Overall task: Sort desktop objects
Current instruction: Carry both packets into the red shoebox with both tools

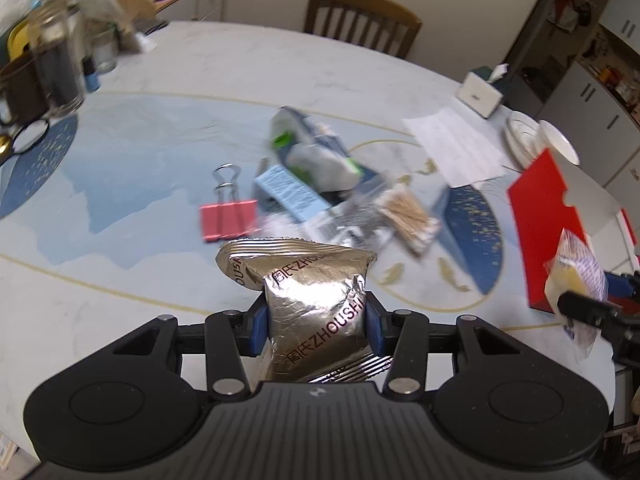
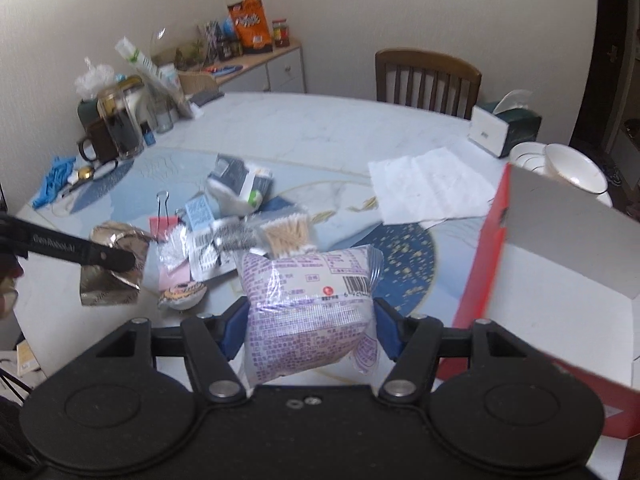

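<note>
A crinkled silver foil packet (image 1: 316, 280) with dark lettering hangs above the table, and my left gripper (image 1: 316, 316) is shut on its lower half. In the right wrist view that same silver foil packet (image 2: 116, 280) shows at the left in the left gripper (image 2: 108, 260). My right gripper (image 2: 310, 328) is shut on a clear snack packet (image 2: 312, 292) with purple print. The pile on the table (image 1: 120, 240) holds a pink binder clip (image 1: 228, 220), a bag of cotton swabs (image 1: 408, 212) and a light blue box (image 1: 288, 192). An open red box (image 2: 560, 280) with a white inside stands right of the right gripper.
A paper sheet (image 2: 424, 188), a tissue box (image 2: 500, 128) and white bowls (image 2: 572, 168) lie at the far right. A glass jar (image 2: 120, 124), a brown mug (image 2: 96, 140) and blue gloves (image 2: 54, 180) crowd the far left. A wooden chair (image 2: 428, 80) stands behind the table.
</note>
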`<state>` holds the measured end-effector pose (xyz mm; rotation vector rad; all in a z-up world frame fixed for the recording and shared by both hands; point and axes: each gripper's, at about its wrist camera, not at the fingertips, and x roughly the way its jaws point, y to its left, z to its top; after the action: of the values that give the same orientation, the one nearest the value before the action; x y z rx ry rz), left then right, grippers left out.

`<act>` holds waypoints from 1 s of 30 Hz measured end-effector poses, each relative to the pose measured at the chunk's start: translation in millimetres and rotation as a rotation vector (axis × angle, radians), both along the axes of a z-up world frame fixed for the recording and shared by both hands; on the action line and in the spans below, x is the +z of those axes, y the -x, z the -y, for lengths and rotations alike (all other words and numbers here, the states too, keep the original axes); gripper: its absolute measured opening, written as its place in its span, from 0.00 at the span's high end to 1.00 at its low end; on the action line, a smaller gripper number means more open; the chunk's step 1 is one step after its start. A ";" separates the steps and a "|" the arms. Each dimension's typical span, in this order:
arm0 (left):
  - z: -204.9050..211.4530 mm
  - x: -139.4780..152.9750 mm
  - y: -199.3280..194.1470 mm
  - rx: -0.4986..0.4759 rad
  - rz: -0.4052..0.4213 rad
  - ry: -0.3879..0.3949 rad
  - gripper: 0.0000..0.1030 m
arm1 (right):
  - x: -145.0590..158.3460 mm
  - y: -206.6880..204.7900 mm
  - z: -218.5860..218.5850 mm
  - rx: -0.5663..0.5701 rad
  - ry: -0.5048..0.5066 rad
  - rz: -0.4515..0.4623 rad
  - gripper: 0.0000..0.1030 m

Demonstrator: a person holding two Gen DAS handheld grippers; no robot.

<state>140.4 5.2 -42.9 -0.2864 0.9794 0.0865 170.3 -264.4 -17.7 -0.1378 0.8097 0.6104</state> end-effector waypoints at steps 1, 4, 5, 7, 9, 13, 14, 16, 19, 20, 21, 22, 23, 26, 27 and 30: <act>5.4 3.1 -0.8 -0.008 0.005 -0.002 0.56 | 4.0 -1.0 5.4 -0.006 -0.008 0.002 0.39; 21.0 13.2 -3.9 -0.036 0.026 -0.008 0.56 | 16.9 -4.4 23.7 -0.023 -0.031 0.014 0.39; 26.2 16.5 -5.2 -0.046 0.032 -0.011 0.56 | 21.3 -5.3 29.9 -0.029 -0.035 0.023 0.39; 36.4 22.4 -8.7 -0.068 0.044 -0.014 0.56 | 28.3 -8.3 42.5 -0.044 -0.044 0.035 0.39; 46.4 28.0 -13.5 -0.090 0.054 -0.017 0.56 | 33.8 -12.7 55.6 -0.064 -0.060 0.035 0.39; 67.7 38.5 -24.8 -0.136 0.071 -0.023 0.56 | 41.6 -22.1 79.1 -0.111 -0.073 0.041 0.39; 72.6 40.2 -28.1 -0.147 0.074 -0.022 0.56 | 42.6 -24.2 84.4 -0.123 -0.074 0.043 0.39; 83.0 44.0 -34.7 -0.169 0.078 -0.021 0.56 | 44.5 -27.9 94.6 -0.144 -0.074 0.050 0.39; 99.6 49.8 -45.5 -0.209 0.086 -0.027 0.56 | 45.5 -32.1 107.9 -0.170 -0.071 0.057 0.39; 105.2 51.7 -49.3 -0.223 0.090 -0.028 0.56 | 45.4 -33.6 112.2 -0.179 -0.071 0.058 0.39; 110.8 53.6 -52.5 -0.238 0.094 -0.030 0.56 | 44.7 -34.9 116.2 -0.188 -0.071 0.057 0.39; 117.1 55.6 -56.4 -0.252 0.098 -0.032 0.56 | 44.0 -36.3 119.9 -0.196 -0.070 0.057 0.39; 123.3 57.0 -59.9 -0.267 0.101 -0.034 0.56 | 43.3 -37.5 123.6 -0.203 -0.069 0.057 0.39; 144.2 59.2 -72.5 -0.316 0.105 -0.042 0.56 | 40.5 -41.3 134.1 -0.223 -0.064 0.057 0.39; 150.6 60.0 -75.5 -0.332 0.107 -0.042 0.56 | 40.1 -42.4 137.6 -0.230 -0.060 0.054 0.39; 170.4 59.2 -87.9 -0.379 0.106 -0.038 0.56 | 36.3 -48.3 148.3 -0.251 -0.046 0.050 0.39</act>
<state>228.4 -165.2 16.3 -0.0660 0.9106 -0.2532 218.6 -412.7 18.6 -0.0089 0.7498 0.3866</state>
